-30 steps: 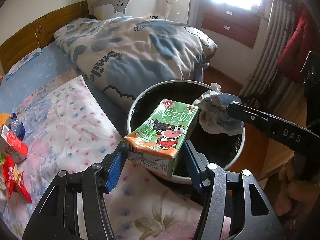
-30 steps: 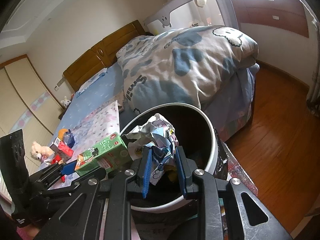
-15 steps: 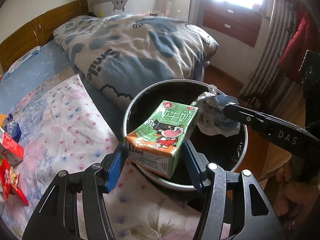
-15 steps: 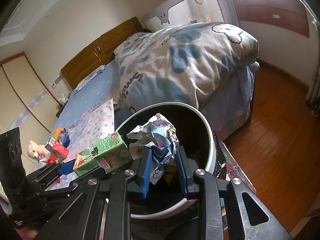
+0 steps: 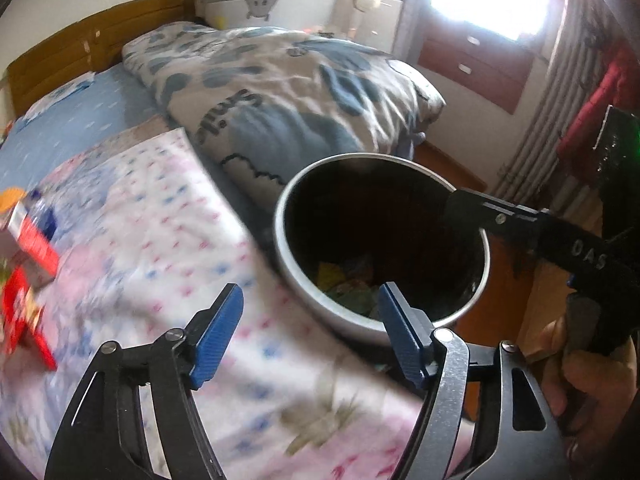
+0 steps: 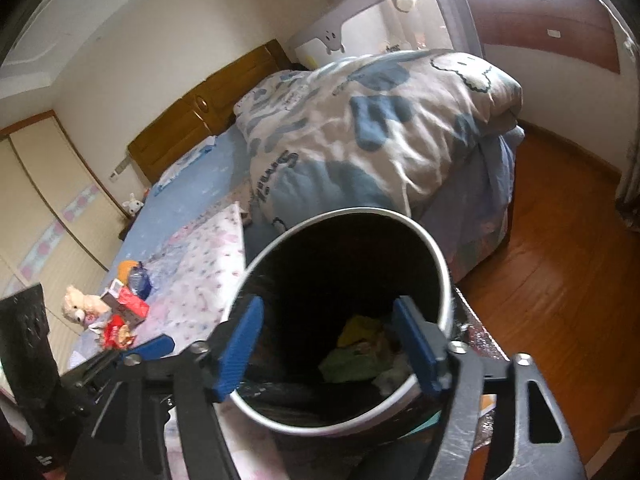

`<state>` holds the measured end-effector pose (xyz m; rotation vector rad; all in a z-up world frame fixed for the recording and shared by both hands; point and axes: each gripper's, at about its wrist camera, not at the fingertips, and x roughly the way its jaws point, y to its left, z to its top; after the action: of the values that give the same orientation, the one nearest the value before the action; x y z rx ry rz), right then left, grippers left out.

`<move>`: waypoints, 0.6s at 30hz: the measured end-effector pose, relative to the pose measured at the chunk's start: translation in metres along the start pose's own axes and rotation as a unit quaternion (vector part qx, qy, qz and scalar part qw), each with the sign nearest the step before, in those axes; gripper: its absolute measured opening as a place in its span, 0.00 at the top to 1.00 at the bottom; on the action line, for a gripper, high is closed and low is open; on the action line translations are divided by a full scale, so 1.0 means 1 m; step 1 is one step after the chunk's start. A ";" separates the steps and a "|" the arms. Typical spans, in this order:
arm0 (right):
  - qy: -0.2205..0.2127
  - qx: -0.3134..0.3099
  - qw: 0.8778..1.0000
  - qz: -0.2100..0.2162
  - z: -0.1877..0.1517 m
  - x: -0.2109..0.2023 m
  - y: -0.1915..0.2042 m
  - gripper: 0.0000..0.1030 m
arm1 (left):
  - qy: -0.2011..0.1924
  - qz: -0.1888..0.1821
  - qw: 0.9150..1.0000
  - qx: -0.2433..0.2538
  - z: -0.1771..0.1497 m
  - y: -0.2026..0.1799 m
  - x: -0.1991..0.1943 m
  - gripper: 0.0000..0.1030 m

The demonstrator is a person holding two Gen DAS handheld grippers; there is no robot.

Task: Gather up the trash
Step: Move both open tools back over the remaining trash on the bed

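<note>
A round bin (image 5: pixel 485 264) with a white rim and black liner stands at the bed's edge; it also shows in the right wrist view (image 6: pixel 442 264). Green and yellow trash (image 6: pixel 356 354) lies at its bottom, also seen in the left wrist view (image 5: pixel 346 284). My left gripper (image 5: pixel 310 334) is open and empty, just short of the bin's near rim over the floral sheet. My right gripper (image 6: pixel 334 346) is open and empty over the bin's mouth. More trash lies on the bed: red and white packets (image 6: pixel 124 312) and a small bottle (image 6: pixel 140 280).
A rolled blue and white duvet (image 6: pixel 372 128) lies behind the bin. The floral sheet (image 5: pixel 160 248) covers the near bed. A plush toy (image 6: pixel 78 304) sits by the packets. Wooden floor (image 6: pixel 560 280) lies to the right, with a headboard and dresser beyond.
Both grippers have opened. The green milk carton has left my left gripper and the crumpled paper my right one; both are gone from view above the bin. The left view has swung sideways.
</note>
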<state>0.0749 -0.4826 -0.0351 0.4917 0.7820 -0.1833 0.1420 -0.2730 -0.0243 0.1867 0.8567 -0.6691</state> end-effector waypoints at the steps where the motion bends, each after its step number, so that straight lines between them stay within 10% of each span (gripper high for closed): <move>1: -0.001 -0.002 1.000 0.003 -0.002 -0.001 0.005 0.26 | -0.002 0.004 1.000 -0.006 -0.004 0.006 -0.004 0.30; 18: 0.037 -0.049 0.994 0.091 -0.044 0.006 0.105 0.24 | -0.031 0.075 0.989 -0.121 -0.080 0.113 -0.079 0.30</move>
<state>0.0865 -0.3692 -0.0291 0.4758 0.8106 0.0428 0.1231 -0.1149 -0.0294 0.0122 0.8476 -0.4237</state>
